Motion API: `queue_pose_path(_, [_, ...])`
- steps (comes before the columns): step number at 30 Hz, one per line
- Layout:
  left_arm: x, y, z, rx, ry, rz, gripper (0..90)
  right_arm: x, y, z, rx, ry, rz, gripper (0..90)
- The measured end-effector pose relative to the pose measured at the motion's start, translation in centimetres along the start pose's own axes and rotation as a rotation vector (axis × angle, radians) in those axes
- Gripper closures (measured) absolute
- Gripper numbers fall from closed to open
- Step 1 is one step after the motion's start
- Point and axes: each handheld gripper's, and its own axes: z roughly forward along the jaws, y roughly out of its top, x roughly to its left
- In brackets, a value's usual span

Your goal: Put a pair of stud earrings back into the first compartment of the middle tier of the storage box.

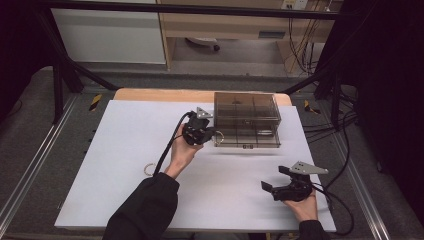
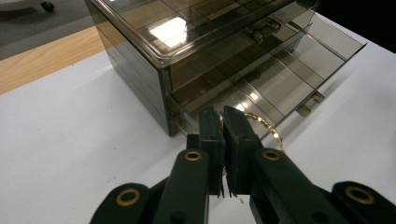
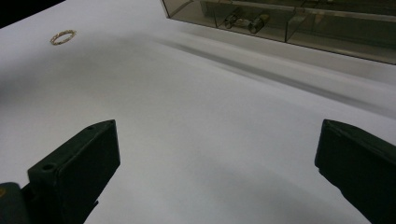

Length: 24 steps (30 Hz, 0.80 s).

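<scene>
A smoky see-through drawer box point(image 1: 247, 117) stands at the back of the white table, its lower drawer point(image 2: 280, 88) pulled out. My left gripper point(image 1: 212, 134) is at the drawer's left front corner, and its jaws are shut on a gold chain bracelet point(image 2: 264, 125). The bracelet point(image 1: 220, 136) loops out beside the fingertips point(image 2: 223, 116), over the open drawer's edge. A second gold bracelet point(image 1: 149, 169) lies flat on the table at the left point(image 3: 63, 36). My right gripper point(image 1: 274, 178) rests low at the front right, open with nothing between its jaws point(image 3: 217, 140).
Small metal pieces point(image 3: 245, 21) lie in a compartment of the open drawer. The white sheet point(image 1: 125, 150) covers a wooden table point(image 1: 150, 95). Black frame posts point(image 1: 60, 80) and cables point(image 1: 340, 125) flank the table.
</scene>
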Motion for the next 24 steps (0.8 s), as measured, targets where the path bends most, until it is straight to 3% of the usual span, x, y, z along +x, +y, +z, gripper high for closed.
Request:
queue_pose_path(16, [-0.3, 0.8, 3.2, 0.033, 0.021, 0.024, 86.4, 0.0, 0.0, 0.0, 0.004, 0.004, 0.002, 0.5])
queue_pose_path(24, [-0.2, 0.9, 4.4, 0.043, 0.025, 0.016, 86.4, 0.0, 0.0, 0.1, 0.004, 0.004, 0.003, 0.5])
